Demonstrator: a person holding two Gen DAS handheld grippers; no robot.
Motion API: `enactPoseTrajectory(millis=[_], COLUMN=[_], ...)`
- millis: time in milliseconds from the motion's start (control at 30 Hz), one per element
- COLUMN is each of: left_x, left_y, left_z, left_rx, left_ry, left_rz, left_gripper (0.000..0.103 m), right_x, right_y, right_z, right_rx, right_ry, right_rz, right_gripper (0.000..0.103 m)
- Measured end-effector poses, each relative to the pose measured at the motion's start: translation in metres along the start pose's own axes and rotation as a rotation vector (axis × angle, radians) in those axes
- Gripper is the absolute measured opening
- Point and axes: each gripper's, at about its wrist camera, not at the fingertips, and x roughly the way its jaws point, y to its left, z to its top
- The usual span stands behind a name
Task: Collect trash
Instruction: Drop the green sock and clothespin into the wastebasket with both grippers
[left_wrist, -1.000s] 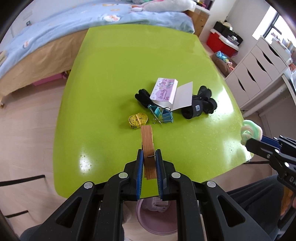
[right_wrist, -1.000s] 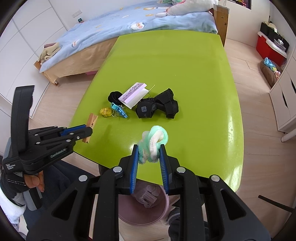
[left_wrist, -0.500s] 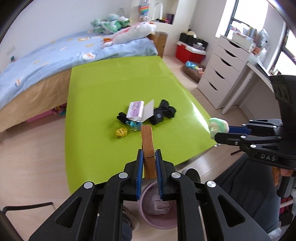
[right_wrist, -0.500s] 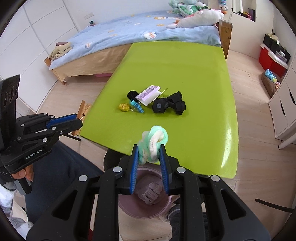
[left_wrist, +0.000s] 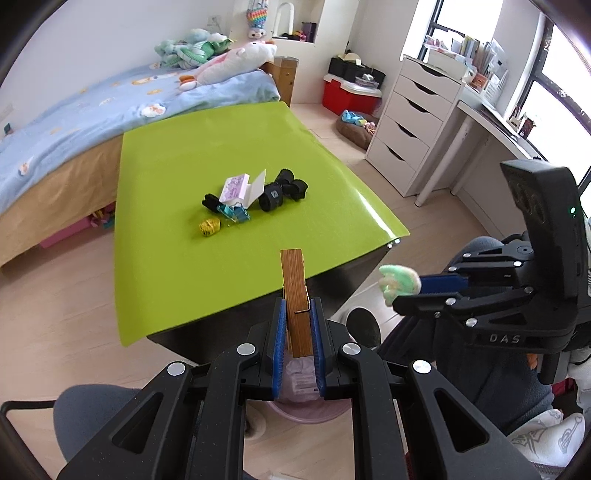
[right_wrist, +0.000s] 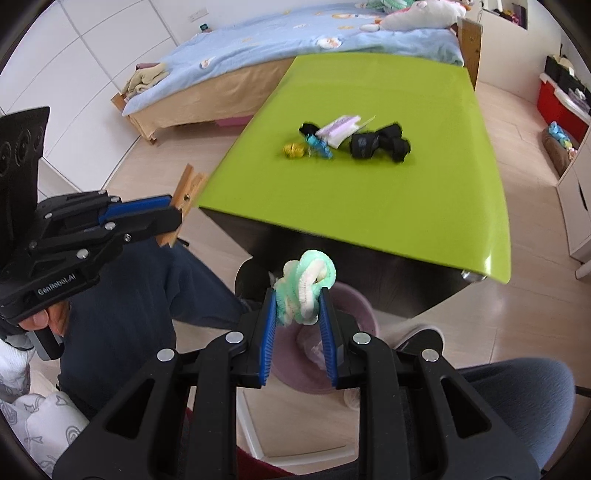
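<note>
The left tool (left_wrist: 298, 334) is pinched on a wooden clothespin (left_wrist: 295, 295), which is held upright betw. the blue pads (left_wrist: 277, 343). The right tool (right_wrist: 298, 334) is squeezed on a fluffy green & white scrunchie (right_wrist: 306, 286), which is bunched up betw. its blue pads (right_wrist: 268, 332).

Both tools are held off the green worktop (left_wrist: 177, 258), just past its near edge. A pink trash bin (right_wrist: 354, 306) is seen on the floor below the tools, close to the worktop's dark side. A bag & some bits are seen inside it. The scrunchie is held above the bin. In the left wrist view the clothespin is also held over the bin (left_wrist: 306, 410).

More stuff is left in a small bunch near the middle of the worktop: a yellow tape roll (left_wrist: 209, 226), a blue binder clip (left_wrist: 234, 213), a purple & white card (left_wrist: 242, 188), a black hair tie (left_wrist: 210, 202) & a black strap (left_wrist: 282, 190). The card is leaned on the hair tie, w/ the clip just beside it & the tape roll a bit apart.

A bed (left_wrist: 74, 122) w/ a blue cover is seen behind the worktop, w/ plush toys (left_wrist: 229, 62) on it. White drawers (left_wrist: 410, 122) are seen on the right.
</note>
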Motion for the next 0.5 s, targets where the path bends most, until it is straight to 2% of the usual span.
enactPoseTrajectory(millis=[133,200,233,267,300,333,367,500], left_x=[-0.001,-0.001,-0.002,-0.002,-0.002,-0.003,-0.002,-0.001], left_y=[-0.001,-0.002,-0.003,-0.003,-0.003,-0.004,-0.005,-0.008], left_z=[-0.007,-0.008,-0.009,-0.01,-0.01,-0.01,-0.01,-0.01], left_rx=[-0.005,-0.004,-0.002,-0.001,-0.001,0.003,0.006,0.017], left_ry=[0.009,0.011,0.012,0.013,0.013,0.014,0.015,0.023], left_rz=[-0.009,-0.013,-0.013,-0.014,-0.017,-0.018,-0.018,-0.025], left_gripper=[0.013,0.013,0.013,0.013,0.013,0.013,0.013,0.013], right_x=[0.006,0.008,0.008,0.009,0.007,0.007,0.006,-0.003], right_y=[0.005,0.006,0.006,0.006,0.005,0.003,0.002,-0.007], right_z=[-0.008,-0.009,-0.009,-0.009,-0.008,-0.007,-0.007,-0.006], right_rx=[-0.001,-0.002,-0.001,0.003,0.011,0.017,0.024,0.057], right_ry=[0.018,0.018,0.017,0.016,0.009,0.003,-0.004,-0.029], right_rz=[0.021,0.03,0.038,0.044,0.045,0.044,0.041,0.009], right_gripper=[0.022,0.027,0.033,0.052,0.064,0.082,0.089,0.094])
